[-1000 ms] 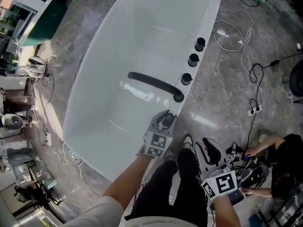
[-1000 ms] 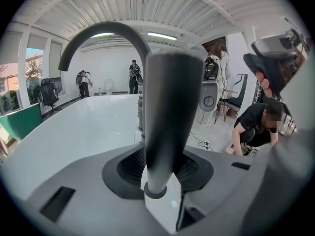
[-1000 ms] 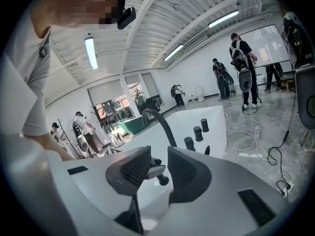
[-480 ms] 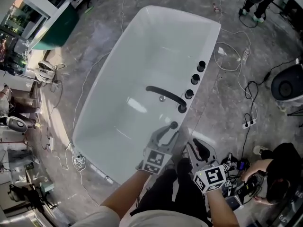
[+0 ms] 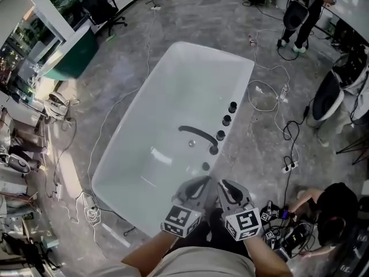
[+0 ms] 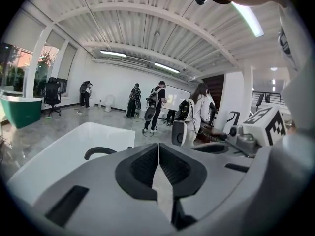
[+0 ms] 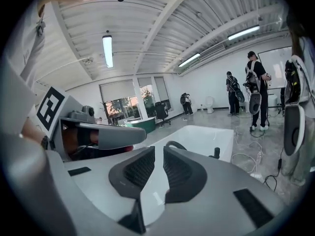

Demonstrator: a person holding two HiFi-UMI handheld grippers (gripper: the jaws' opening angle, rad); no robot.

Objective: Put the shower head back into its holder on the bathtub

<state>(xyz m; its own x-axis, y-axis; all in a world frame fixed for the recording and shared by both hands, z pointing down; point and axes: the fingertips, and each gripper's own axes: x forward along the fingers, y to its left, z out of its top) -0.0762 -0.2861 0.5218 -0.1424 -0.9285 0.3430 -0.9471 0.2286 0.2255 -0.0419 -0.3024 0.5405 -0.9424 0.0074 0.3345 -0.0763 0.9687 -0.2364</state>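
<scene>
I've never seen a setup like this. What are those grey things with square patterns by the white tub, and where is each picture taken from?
Those are a person's two hand-held, two-jaw grippers; the patterned cubes belong to them. One picture is from a head camera looking down on a bathtub with a spout and knobs on its rim. The other two are from cameras riding on the grippers. The left gripper is shut and empty. The right gripper has just been closing its jaws, which stand apart with nothing between them.

Grey marbled floor (image 5: 132, 68) surrounds a green tub (image 5: 75, 53). A black office chair (image 5: 101, 7) stands near it, windows (image 6: 42, 70) behind it, ceiling strip lights (image 6: 114, 54) above.
</scene>
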